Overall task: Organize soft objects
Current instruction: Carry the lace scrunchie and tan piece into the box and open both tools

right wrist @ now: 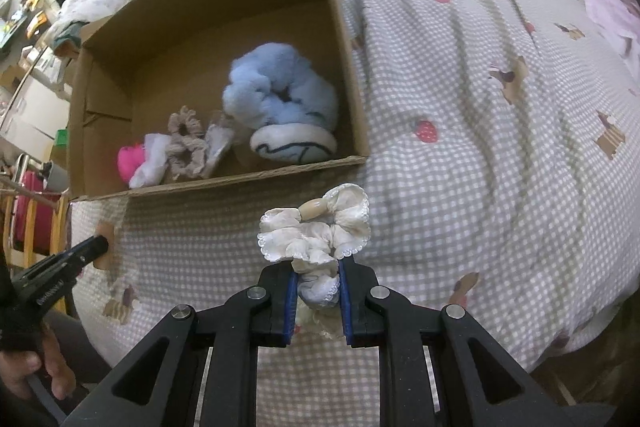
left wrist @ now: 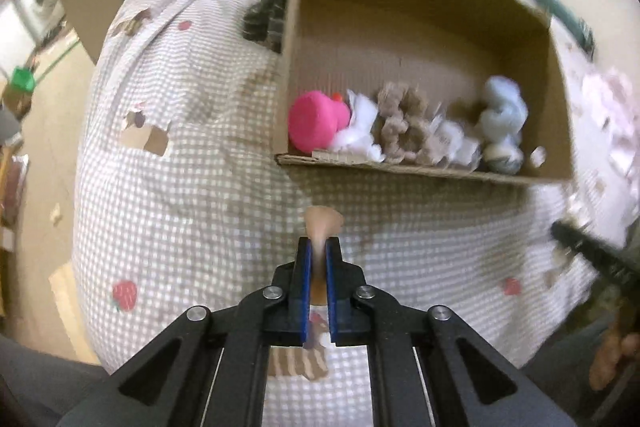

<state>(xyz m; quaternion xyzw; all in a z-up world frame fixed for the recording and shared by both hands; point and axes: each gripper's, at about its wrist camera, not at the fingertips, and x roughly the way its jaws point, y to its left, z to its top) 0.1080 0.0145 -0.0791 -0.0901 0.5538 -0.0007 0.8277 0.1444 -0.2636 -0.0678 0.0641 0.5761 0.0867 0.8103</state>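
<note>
An open cardboard box (left wrist: 420, 7) lies on a checked bedspread (left wrist: 180, 155); it also shows in the right wrist view (right wrist: 208, 7). Inside it are a pink soft toy (left wrist: 316, 121), white fabric (left wrist: 360, 131), a beige scrunchie (left wrist: 404, 123) and a light blue fluffy item (left wrist: 502, 111), also in the right wrist view (right wrist: 280, 95). My left gripper (left wrist: 319, 247) is shut on a small tan soft piece (left wrist: 322, 223) just in front of the box. My right gripper (right wrist: 318, 271) is shut on a white frilly scrunchie (right wrist: 316, 227) in front of the box.
A dark object (left wrist: 268, 7) lies beside the box's left wall. The other gripper's black tip shows at the right edge (left wrist: 592, 251) and at the left in the right wrist view (right wrist: 60, 275). Room furniture and a green item (left wrist: 22, 79) lie beyond the bed's left edge.
</note>
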